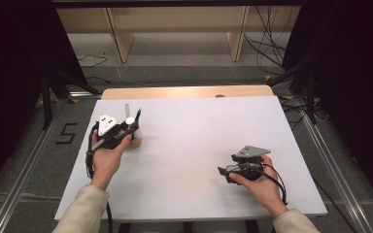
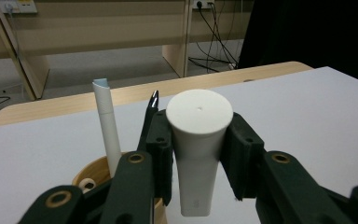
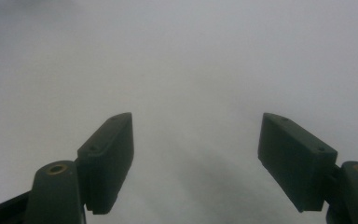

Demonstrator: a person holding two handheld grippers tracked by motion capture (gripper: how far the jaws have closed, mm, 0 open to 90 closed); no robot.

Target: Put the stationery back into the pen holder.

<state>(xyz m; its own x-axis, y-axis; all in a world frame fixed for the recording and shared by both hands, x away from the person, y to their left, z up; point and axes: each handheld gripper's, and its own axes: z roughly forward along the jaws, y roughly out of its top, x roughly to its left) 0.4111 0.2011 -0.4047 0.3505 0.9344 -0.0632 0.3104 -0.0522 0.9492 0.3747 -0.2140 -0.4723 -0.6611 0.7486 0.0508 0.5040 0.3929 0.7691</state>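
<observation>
My left gripper (image 2: 198,149) is shut on a white tube (image 2: 198,140) with a round flat cap, held upright beside a round wooden holder (image 2: 91,175). A white pen (image 2: 106,123) and a black pen (image 2: 149,119) stand in that holder. In the high view the left gripper (image 1: 128,127) is at the left of the white table, over the holder (image 1: 136,141). My right gripper (image 1: 222,172) rests low at the right front of the table. In the right gripper view its jaws stand wide apart over bare white surface (image 3: 191,70), gripper (image 3: 196,158) open.
The white table top (image 1: 199,145) covers a wooden table whose far edge (image 1: 184,92) shows. Wooden furniture legs and loose cables lie on the floor beyond. Dark curtains and stands flank both sides.
</observation>
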